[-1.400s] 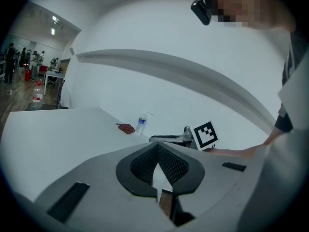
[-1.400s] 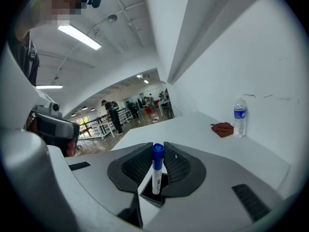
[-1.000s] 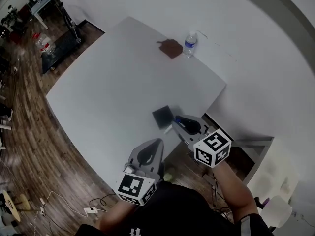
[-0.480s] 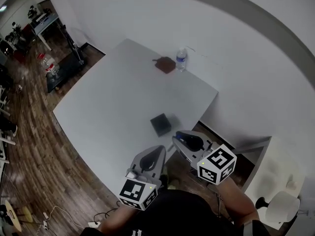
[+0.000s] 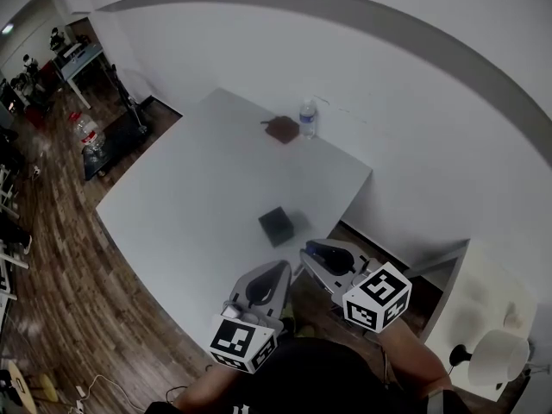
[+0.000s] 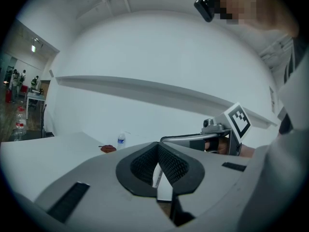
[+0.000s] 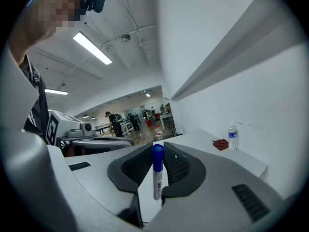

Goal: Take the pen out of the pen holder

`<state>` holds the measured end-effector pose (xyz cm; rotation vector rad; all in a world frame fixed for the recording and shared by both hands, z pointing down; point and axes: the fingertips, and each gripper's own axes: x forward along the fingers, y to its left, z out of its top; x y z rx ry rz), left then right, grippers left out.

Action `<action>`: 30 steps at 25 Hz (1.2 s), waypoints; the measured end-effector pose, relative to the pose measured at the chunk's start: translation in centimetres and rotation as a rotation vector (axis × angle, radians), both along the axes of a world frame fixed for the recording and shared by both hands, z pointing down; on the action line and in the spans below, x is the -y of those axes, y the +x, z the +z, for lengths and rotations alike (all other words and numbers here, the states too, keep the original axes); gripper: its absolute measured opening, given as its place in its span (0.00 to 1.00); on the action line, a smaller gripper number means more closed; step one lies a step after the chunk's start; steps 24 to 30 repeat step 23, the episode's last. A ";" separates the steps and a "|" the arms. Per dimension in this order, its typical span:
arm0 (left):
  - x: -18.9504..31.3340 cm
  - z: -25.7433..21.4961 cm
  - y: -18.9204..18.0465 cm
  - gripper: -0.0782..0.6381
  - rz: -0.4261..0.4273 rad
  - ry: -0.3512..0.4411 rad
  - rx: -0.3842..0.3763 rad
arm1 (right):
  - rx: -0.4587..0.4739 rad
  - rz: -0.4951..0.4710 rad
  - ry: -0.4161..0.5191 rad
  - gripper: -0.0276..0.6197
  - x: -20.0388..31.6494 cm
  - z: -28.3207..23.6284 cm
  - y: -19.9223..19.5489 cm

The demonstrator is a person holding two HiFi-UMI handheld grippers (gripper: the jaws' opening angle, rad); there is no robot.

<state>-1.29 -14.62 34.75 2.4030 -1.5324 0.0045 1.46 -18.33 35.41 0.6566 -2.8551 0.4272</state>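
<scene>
The black square pen holder (image 5: 275,226) stands near the front edge of the white table (image 5: 198,188). My right gripper (image 5: 312,253) hangs off that edge, just right of the holder and clear of it. In the right gripper view its jaws (image 7: 158,148) are shut on a white pen with a blue cap (image 7: 157,175), which stands upright between the pads. My left gripper (image 5: 272,272) floats below the holder, off the table, and its jaws (image 6: 158,146) meet at the tips with no object held. Whether any pens are inside the holder is not visible.
A water bottle (image 5: 307,119) and a small brown object (image 5: 281,128) sit at the table's far edge by the white wall. A white cabinet (image 5: 483,300) stands at the right. Wooden floor lies to the left, with desks and people far off (image 7: 116,122).
Both grippers have risen and drawn back from the table toward the person. The right one, with the pen, has pulled away from the pen holder.
</scene>
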 end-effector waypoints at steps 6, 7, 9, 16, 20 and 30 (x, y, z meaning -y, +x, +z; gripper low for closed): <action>-0.4 -0.3 0.7 0.12 0.008 0.008 0.001 | 0.015 0.005 0.004 0.16 -0.7 -0.7 0.5; -0.4 -0.3 0.8 0.12 0.008 0.009 0.002 | 0.017 0.004 0.006 0.16 -0.8 -0.8 0.5; -0.4 -0.3 0.9 0.12 0.008 0.011 0.004 | 0.020 0.002 0.008 0.16 -0.8 -0.9 0.5; -0.5 -0.4 0.8 0.12 0.003 0.012 0.008 | 0.025 -0.009 0.003 0.16 -1.0 -1.1 0.3; -0.4 -0.5 0.8 0.12 0.002 0.013 0.010 | 0.027 -0.013 0.003 0.16 -0.9 -1.2 0.3; -0.4 -0.6 0.8 0.12 0.001 0.013 0.010 | 0.027 -0.014 0.002 0.16 -0.9 -1.2 0.3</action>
